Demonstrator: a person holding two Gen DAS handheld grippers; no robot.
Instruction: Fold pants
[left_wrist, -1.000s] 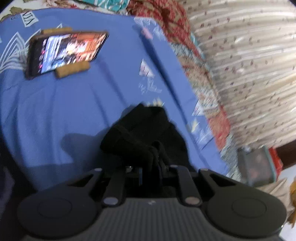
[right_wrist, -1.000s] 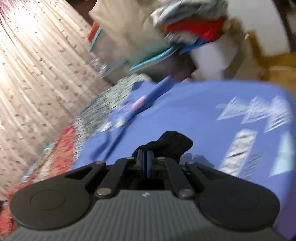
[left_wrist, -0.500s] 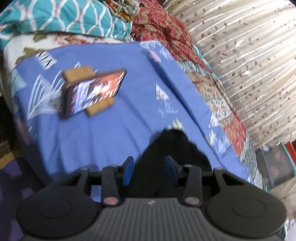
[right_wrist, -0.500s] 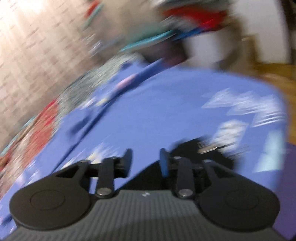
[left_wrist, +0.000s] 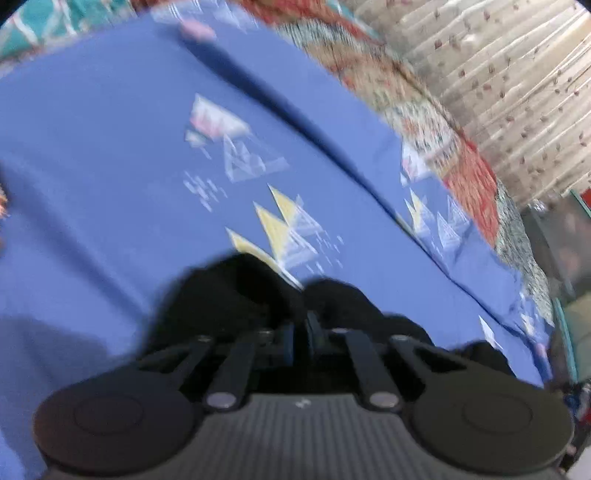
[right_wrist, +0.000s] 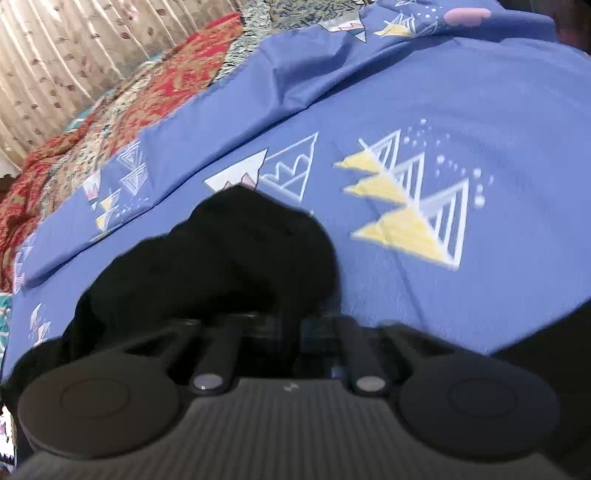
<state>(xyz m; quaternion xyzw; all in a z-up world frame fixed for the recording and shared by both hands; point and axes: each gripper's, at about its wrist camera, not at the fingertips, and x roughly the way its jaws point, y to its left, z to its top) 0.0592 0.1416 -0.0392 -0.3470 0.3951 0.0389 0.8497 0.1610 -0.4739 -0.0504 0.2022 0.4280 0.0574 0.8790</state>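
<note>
blue bedsheet (left_wrist: 110, 166), red quilt (right_wrist: 74, 155), curtain (left_wrist: 517, 92)

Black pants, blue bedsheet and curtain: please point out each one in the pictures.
black pants (right_wrist: 236, 258), right wrist view, on the bunched middle of the fabric.
blue bedsheet (left_wrist: 110, 147), left wrist view, on a bare plain part.
curtain (left_wrist: 517, 92), left wrist view, on its pleated folds.

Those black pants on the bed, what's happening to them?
A person is folding them with a handheld gripper in each hand. The black pants lie bunched on the blue bedsheet. The left gripper is pinched shut on the cloth. The right gripper is right down in the fabric too, but its fingertips are hidden, so its grip is unclear. No neat fold shows yet.
</note>
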